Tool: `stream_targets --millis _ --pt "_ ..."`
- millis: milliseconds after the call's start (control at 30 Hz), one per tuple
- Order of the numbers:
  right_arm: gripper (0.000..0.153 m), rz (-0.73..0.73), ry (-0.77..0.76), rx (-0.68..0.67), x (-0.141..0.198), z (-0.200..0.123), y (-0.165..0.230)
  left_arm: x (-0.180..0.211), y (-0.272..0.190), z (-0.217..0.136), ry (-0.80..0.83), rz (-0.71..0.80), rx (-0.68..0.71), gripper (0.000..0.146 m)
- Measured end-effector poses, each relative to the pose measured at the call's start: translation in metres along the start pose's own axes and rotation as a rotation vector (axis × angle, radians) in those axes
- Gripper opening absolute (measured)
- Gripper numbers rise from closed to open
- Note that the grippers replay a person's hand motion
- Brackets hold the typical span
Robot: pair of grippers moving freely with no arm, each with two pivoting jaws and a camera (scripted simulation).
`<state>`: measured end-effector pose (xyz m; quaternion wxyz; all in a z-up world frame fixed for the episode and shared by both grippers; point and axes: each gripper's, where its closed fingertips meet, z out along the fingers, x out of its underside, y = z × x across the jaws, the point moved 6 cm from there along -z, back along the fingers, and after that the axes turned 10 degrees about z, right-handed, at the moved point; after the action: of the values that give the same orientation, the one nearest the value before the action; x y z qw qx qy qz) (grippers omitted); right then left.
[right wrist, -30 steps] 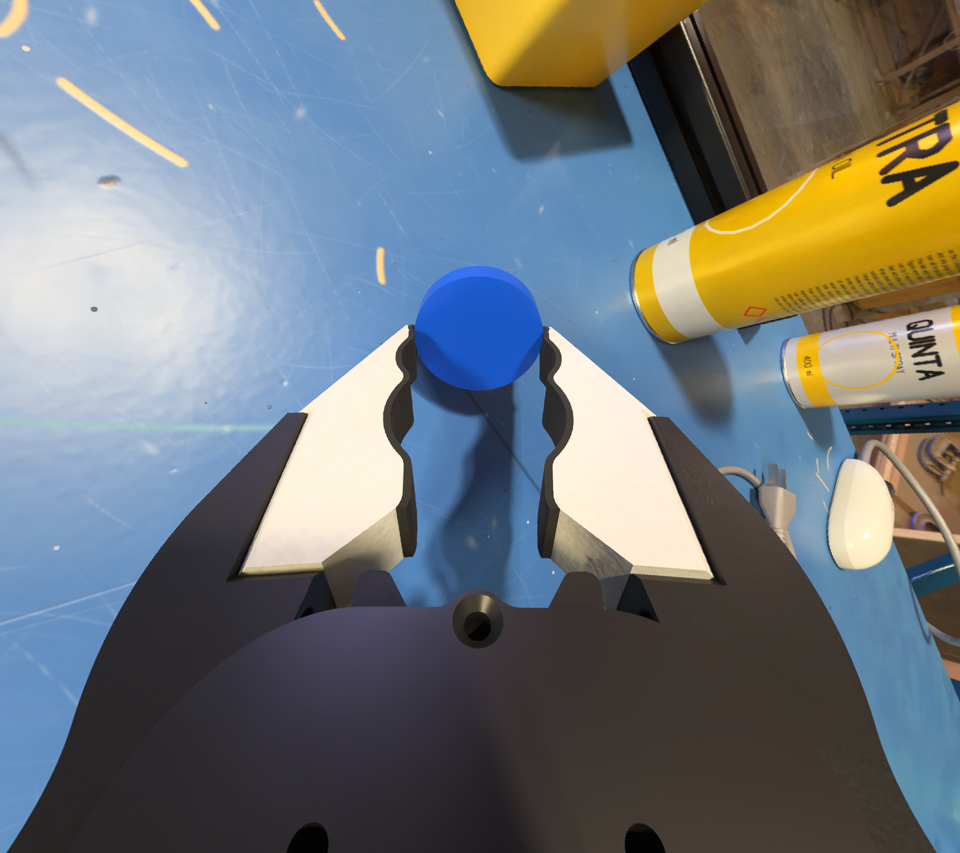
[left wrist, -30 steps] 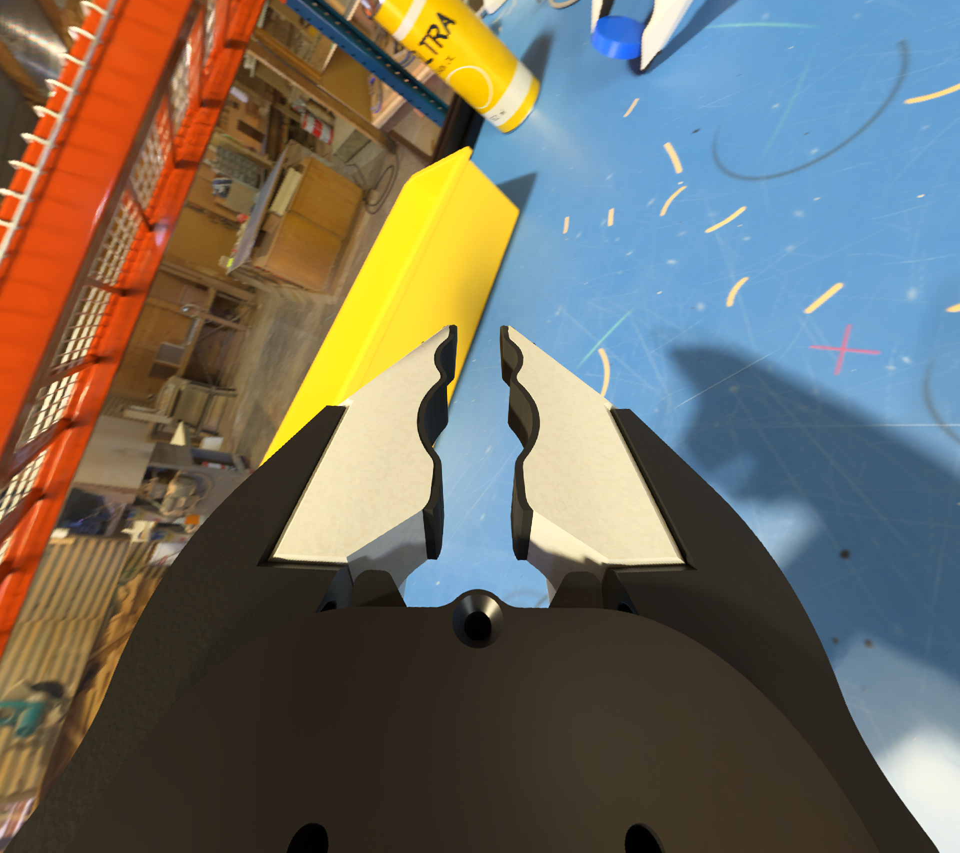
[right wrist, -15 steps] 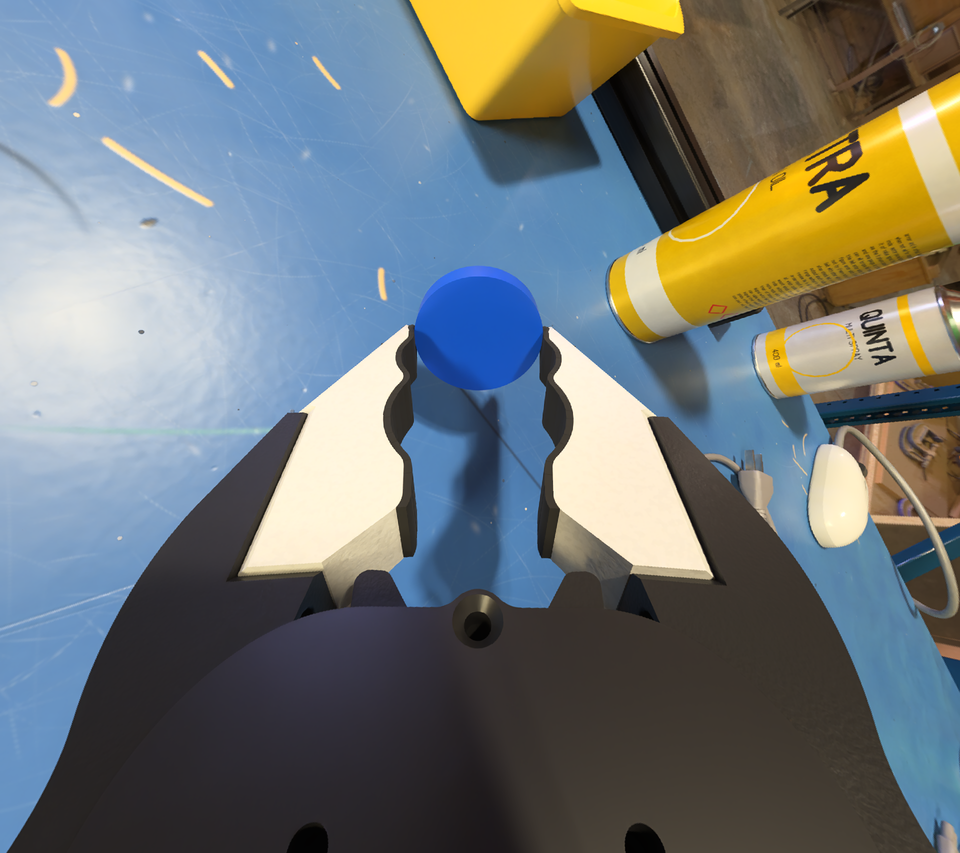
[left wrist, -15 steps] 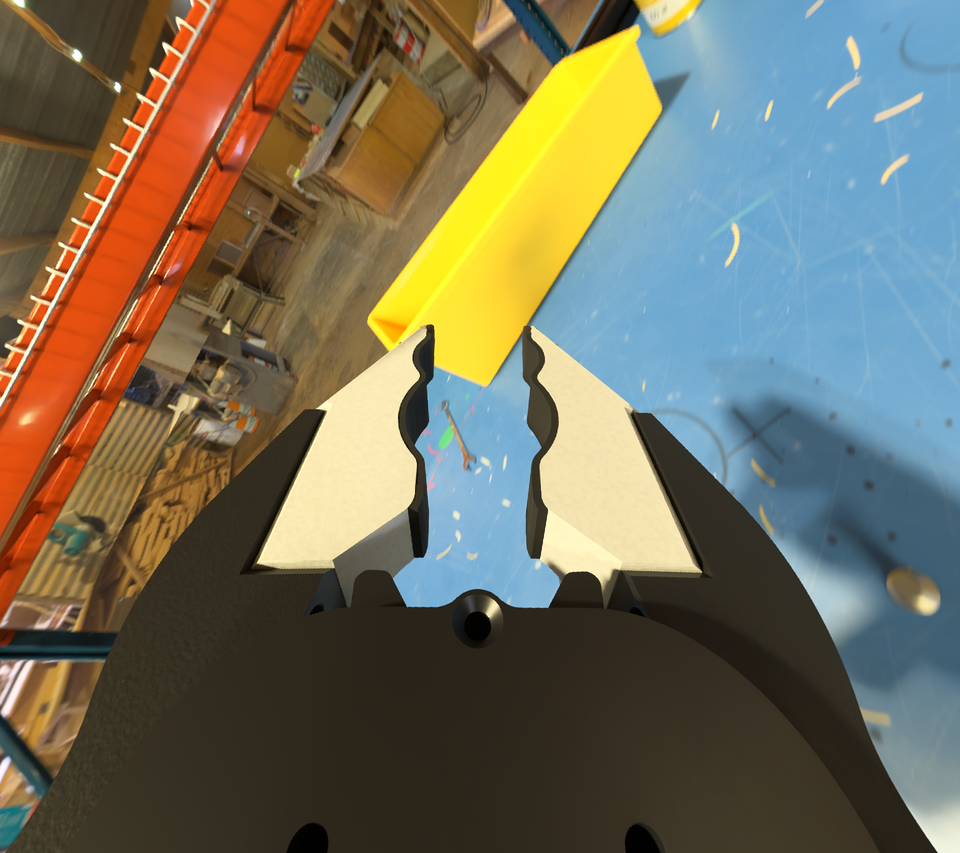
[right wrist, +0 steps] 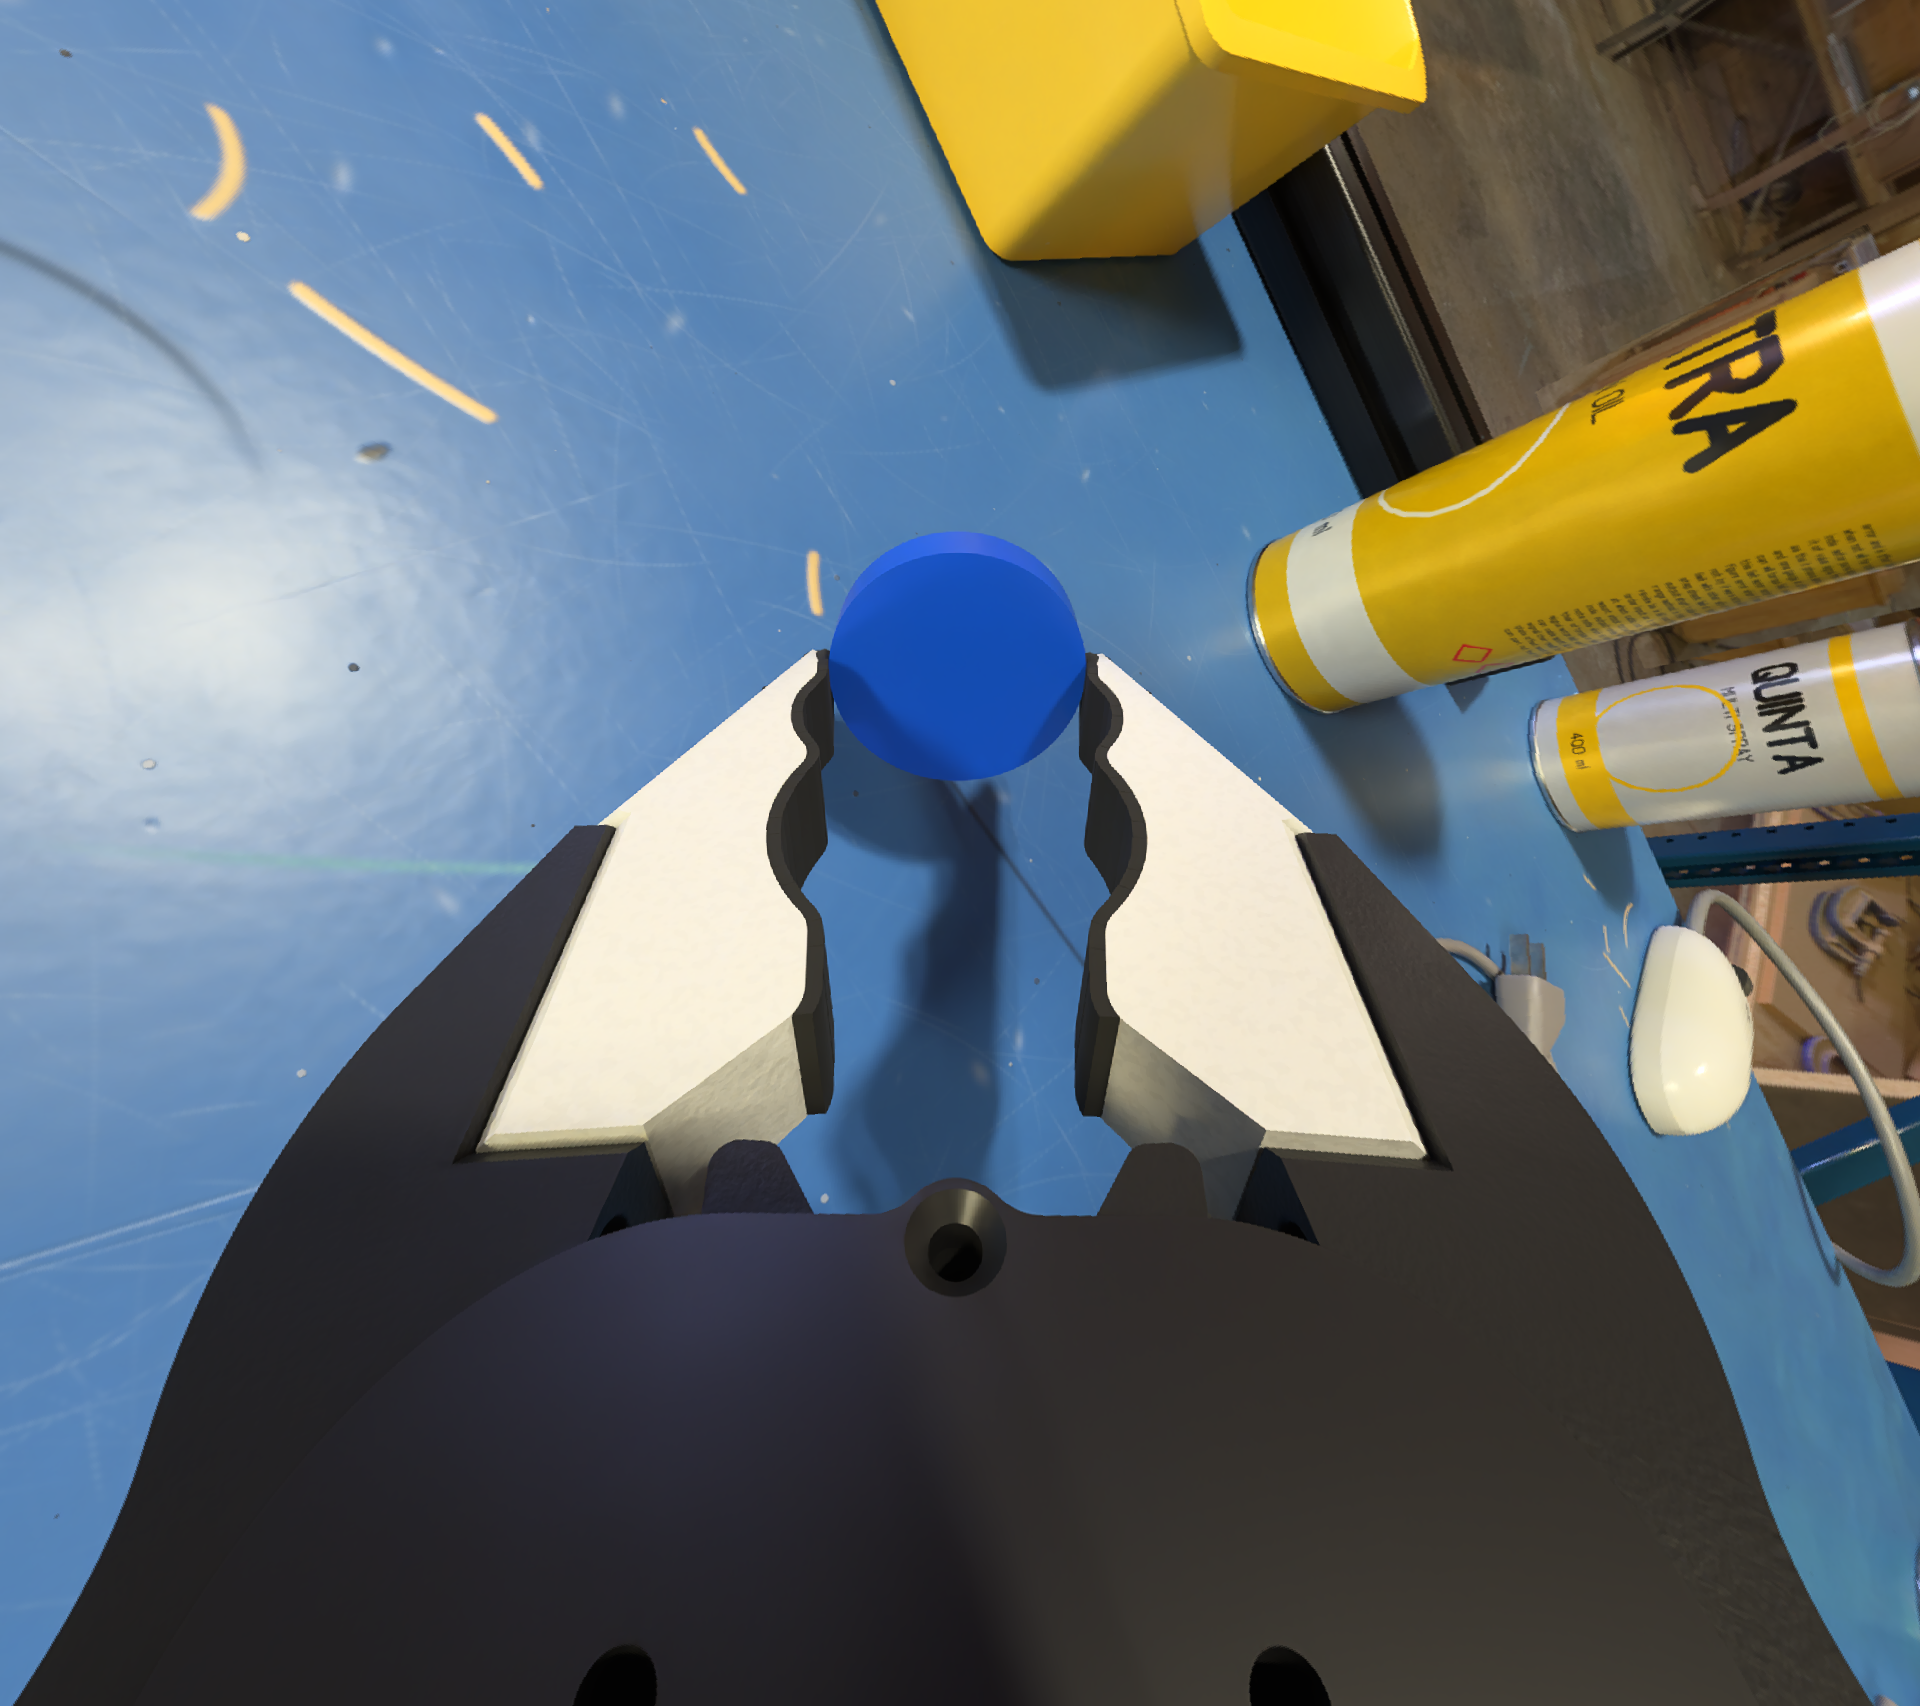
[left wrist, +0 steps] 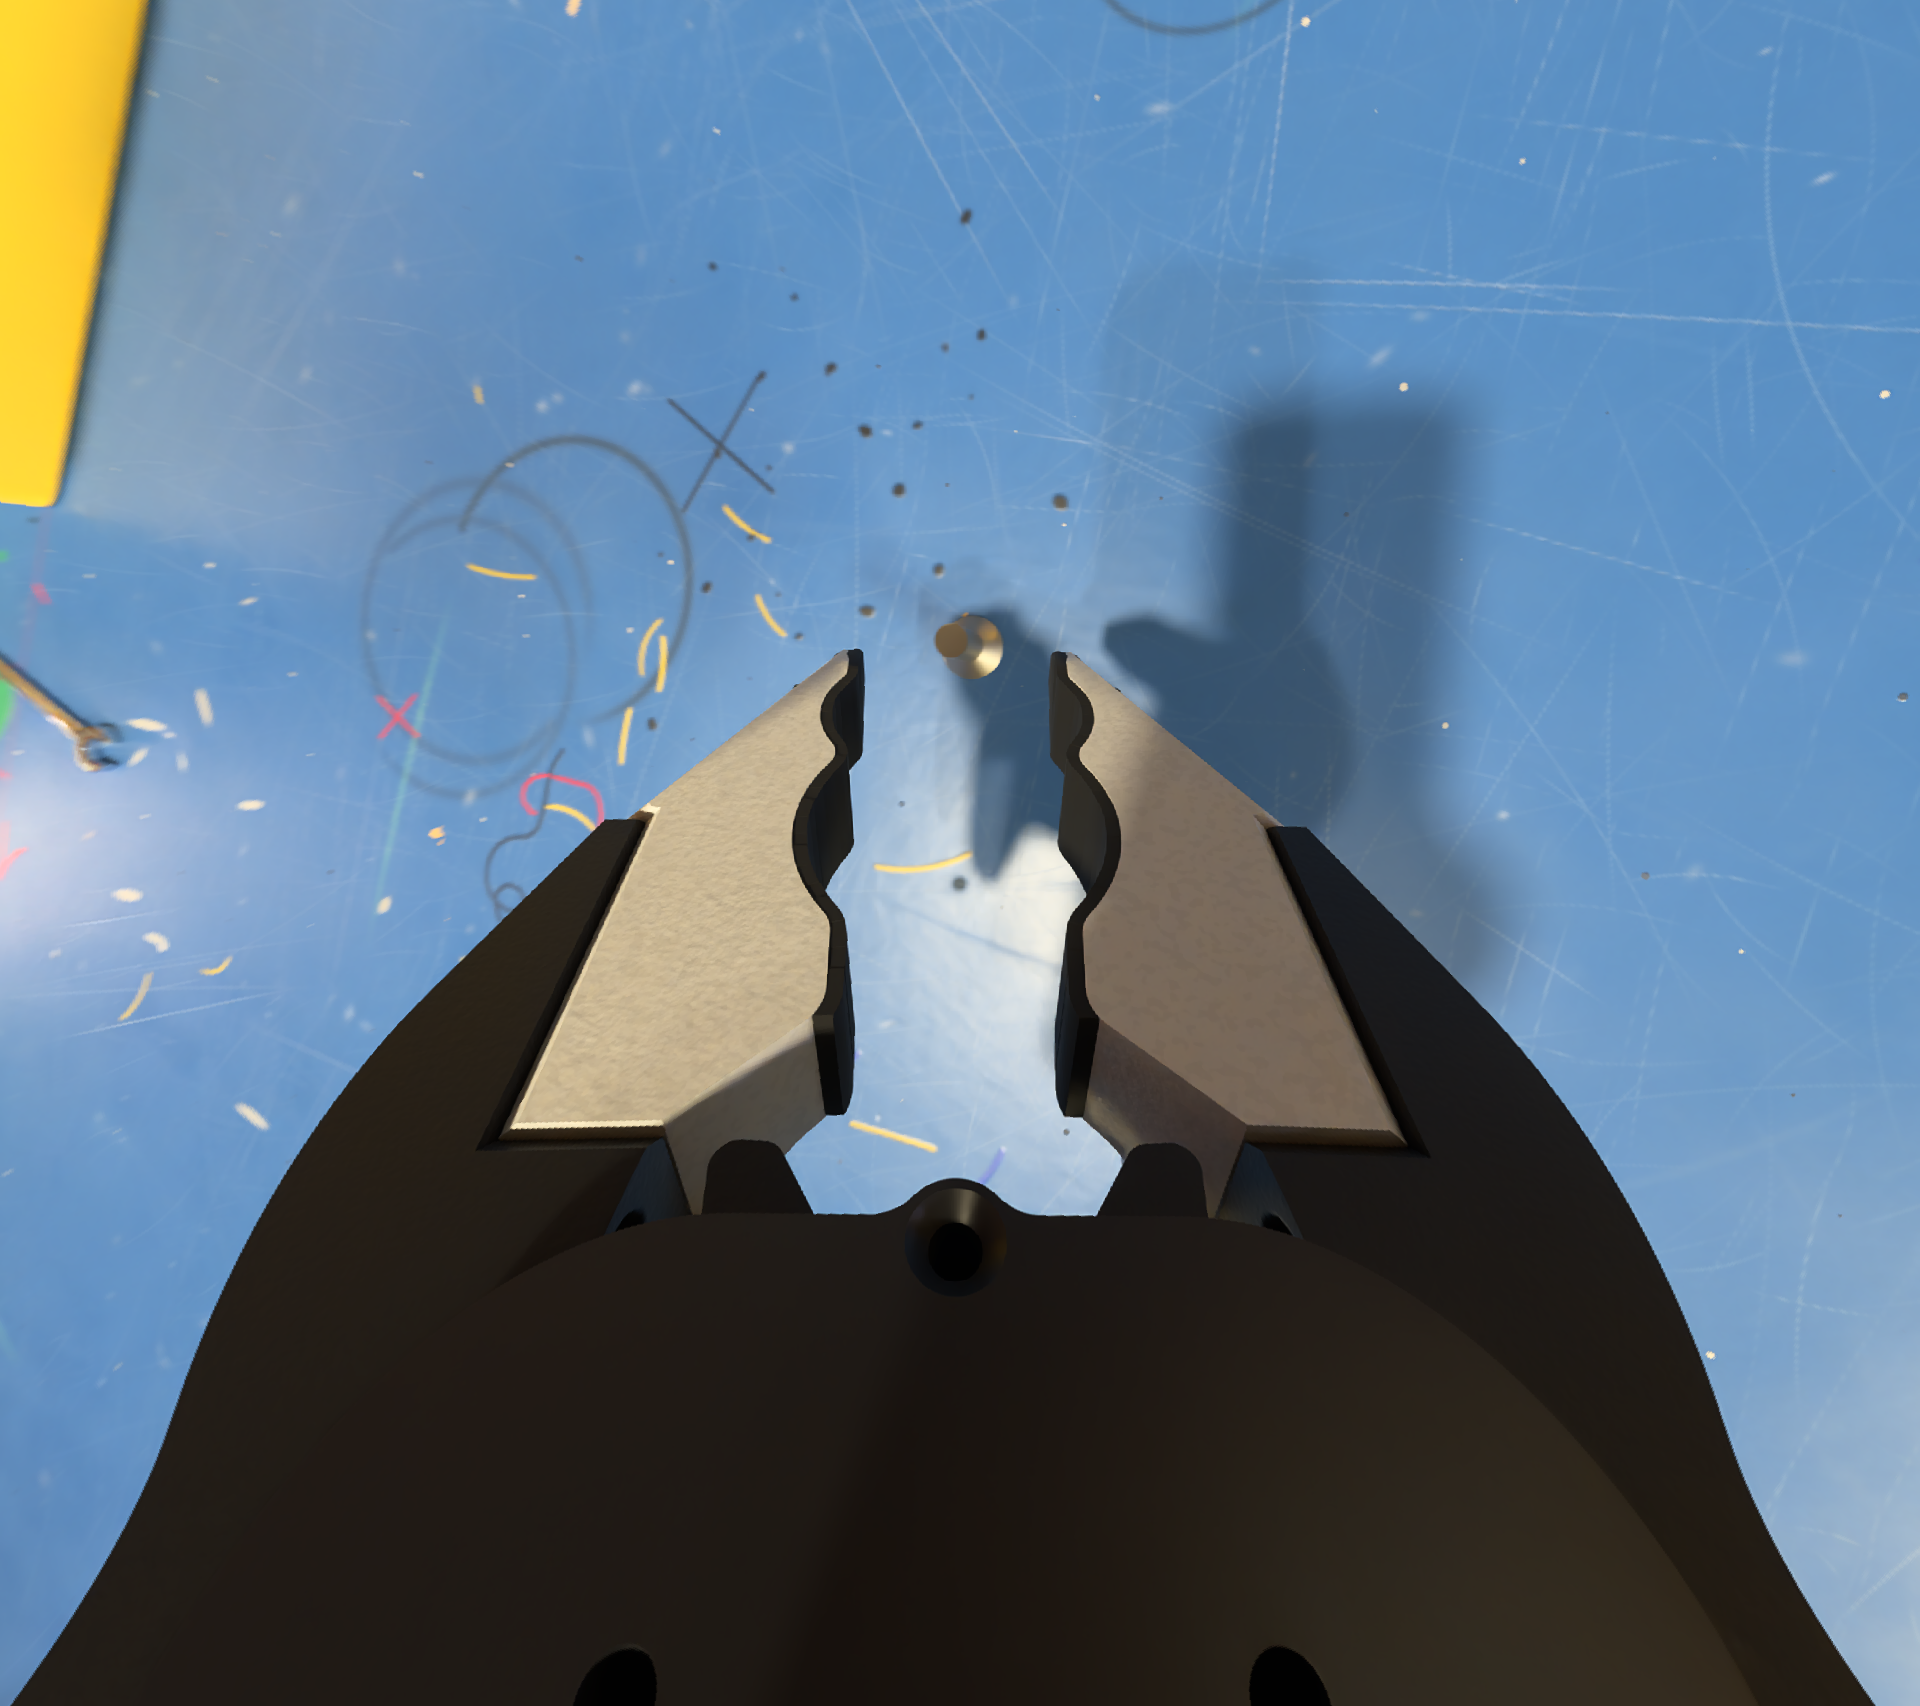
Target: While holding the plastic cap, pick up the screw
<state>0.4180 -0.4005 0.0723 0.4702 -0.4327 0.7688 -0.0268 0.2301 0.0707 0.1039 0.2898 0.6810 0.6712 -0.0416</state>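
A small brass-coloured screw (left wrist: 967,646) stands on the blue table, seen end-on, just beyond my left fingertips and between their lines. My left gripper (left wrist: 954,669) is open and empty, pointing down at the table above the screw. My right gripper (right wrist: 956,669) is shut on the round blue plastic cap (right wrist: 956,654), gripping it at the fingertips and holding it above the table. The screw also shows as a small far speck in the right wrist view (right wrist: 372,452).
A yellow bin (right wrist: 1101,4) stands near the table's edge, also at the left in the left wrist view (left wrist: 62,129). Two yellow spray cans (right wrist: 1600,513) (right wrist: 1725,726), a white mouse (right wrist: 1688,1033) and a plug lie right of the cap. A small wrench (left wrist: 62,721) lies far left.
My left gripper has swung down from looking along the table edge to pointing at the table over the screw, and its jaws have opened wider. The right gripper has risen slightly with the cap.
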Motion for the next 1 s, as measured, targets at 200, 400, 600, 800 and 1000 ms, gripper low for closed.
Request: stream_targets --millis 200,400,600,800,1000 --pt "0.047 -0.014 0.000 -0.014 -0.002 0.000 0.004 0.004 0.004 0.021 0.038 -0.041 0.021 0.038" --pt "0.047 -0.018 -0.011 -0.014 -0.004 -0.002 0.004 0.013 0.005 0.035 0.115 -0.120 0.046 0.037" --pt "0.047 -0.016 -0.013 -0.012 -0.003 -0.004 0.002 0.011 0.004 0.041 0.117 -0.162 0.093 0.014" --pt "0.047 -0.011 -0.017 -0.006 -0.003 -0.006 0.000 0.011 0.005 0.043 0.101 -0.199 0.085 0.008" --pt "0.047 -0.013 -0.030 0.001 -0.005 -0.010 -0.001 0.003 0.005 0.048 0.070 -0.194 0.067 0.008"
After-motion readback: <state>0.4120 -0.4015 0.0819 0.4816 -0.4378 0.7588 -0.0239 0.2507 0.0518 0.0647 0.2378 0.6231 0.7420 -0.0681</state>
